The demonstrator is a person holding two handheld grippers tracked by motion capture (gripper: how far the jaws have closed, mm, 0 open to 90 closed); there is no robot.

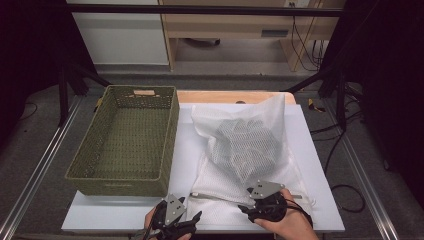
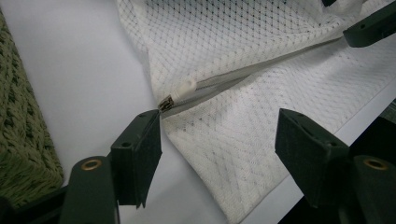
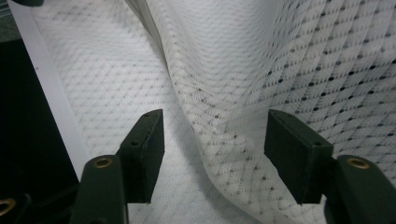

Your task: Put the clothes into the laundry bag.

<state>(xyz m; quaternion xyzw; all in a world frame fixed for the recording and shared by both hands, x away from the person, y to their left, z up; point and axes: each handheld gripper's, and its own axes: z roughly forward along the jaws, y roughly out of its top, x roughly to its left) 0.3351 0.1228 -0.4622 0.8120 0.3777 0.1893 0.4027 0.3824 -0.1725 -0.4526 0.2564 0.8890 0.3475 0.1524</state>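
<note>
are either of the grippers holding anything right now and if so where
Nothing is held. The left gripper and the right gripper both stand open over the mesh bag.

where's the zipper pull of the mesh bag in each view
High view: zipper pull at bottom centre, on the white mesh bag's near edge, left end of the zipper.
Left gripper view: centre, just above the left jaw.
Right gripper view: not in it.
Shared landmark: the mesh bag.

Black tongs (image 1: 260, 207), brass screws, grey plates
</note>
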